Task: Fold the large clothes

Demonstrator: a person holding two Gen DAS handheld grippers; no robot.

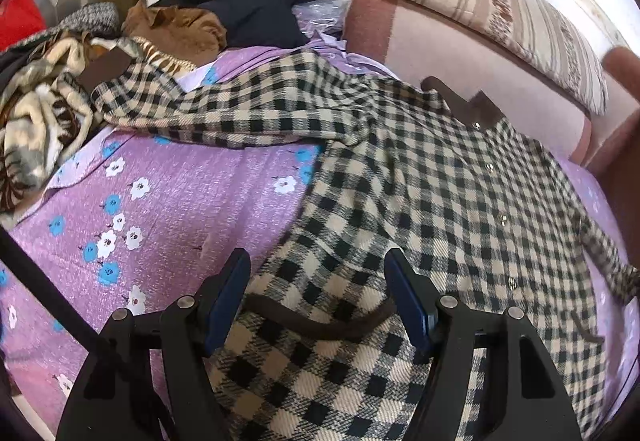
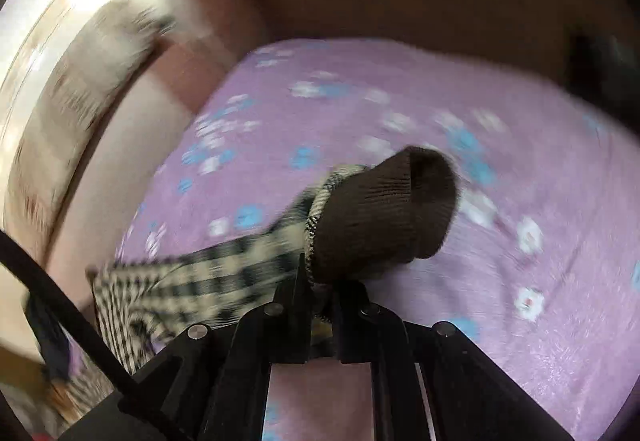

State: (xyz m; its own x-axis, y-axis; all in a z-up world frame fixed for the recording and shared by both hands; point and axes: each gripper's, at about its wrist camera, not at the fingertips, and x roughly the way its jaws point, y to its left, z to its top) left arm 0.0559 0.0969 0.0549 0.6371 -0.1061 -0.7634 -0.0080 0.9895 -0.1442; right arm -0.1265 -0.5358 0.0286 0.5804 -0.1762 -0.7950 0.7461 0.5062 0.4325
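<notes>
Left gripper (image 1: 318, 291): jaws released, spread over the checked coat (image 1: 420, 181).
Right gripper (image 2: 322, 287): jaws clenched on the brown cuff (image 2: 384, 213).

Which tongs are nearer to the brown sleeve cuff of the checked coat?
Right. The right tongs are shut on the brown cuff. The left tongs are open over the coat's hem, apart from that cuff.

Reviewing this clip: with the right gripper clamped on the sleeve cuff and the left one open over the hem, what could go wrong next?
The right gripper pinches only the brown cuff; it could slip free. The left gripper is open over the checked shirt, so the body may drag. The far sleeve lies against the clothes pile and might snag.
</notes>
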